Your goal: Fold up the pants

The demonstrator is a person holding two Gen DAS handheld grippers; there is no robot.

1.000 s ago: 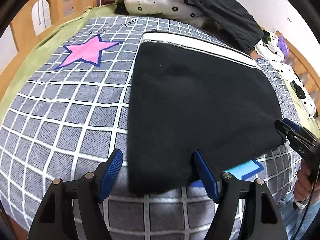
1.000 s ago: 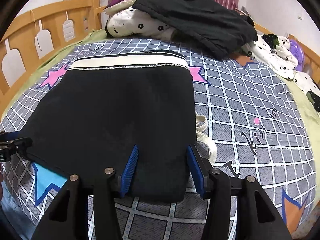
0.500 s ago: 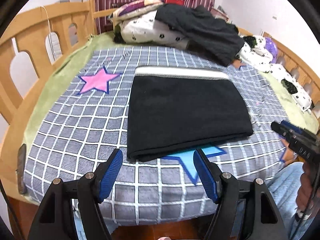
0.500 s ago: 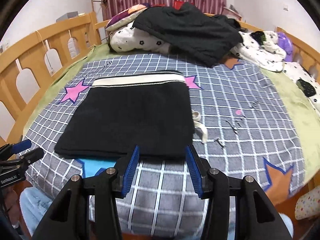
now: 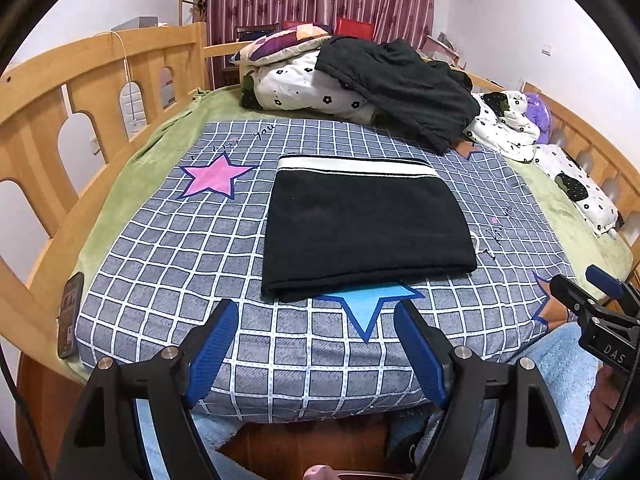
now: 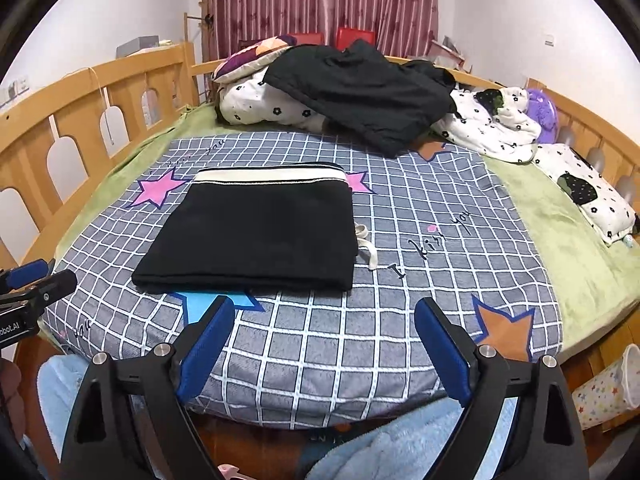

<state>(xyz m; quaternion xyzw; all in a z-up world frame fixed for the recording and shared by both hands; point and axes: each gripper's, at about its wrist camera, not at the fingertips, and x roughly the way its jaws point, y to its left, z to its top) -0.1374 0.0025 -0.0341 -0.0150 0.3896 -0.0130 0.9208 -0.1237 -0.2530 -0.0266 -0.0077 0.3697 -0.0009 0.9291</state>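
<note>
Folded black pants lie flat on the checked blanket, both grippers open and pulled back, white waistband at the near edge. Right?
Not quite: the white waistband of the folded black pants is at the far edge, as the left wrist view shows. Left gripper and right gripper are open.

Black pants [image 5: 364, 224] [image 6: 256, 232], folded into a flat rectangle on the checked blanket [image 5: 168, 248]; white-striped waistband at 12 o'clock, folded edge at 6 o'clock.
</note>
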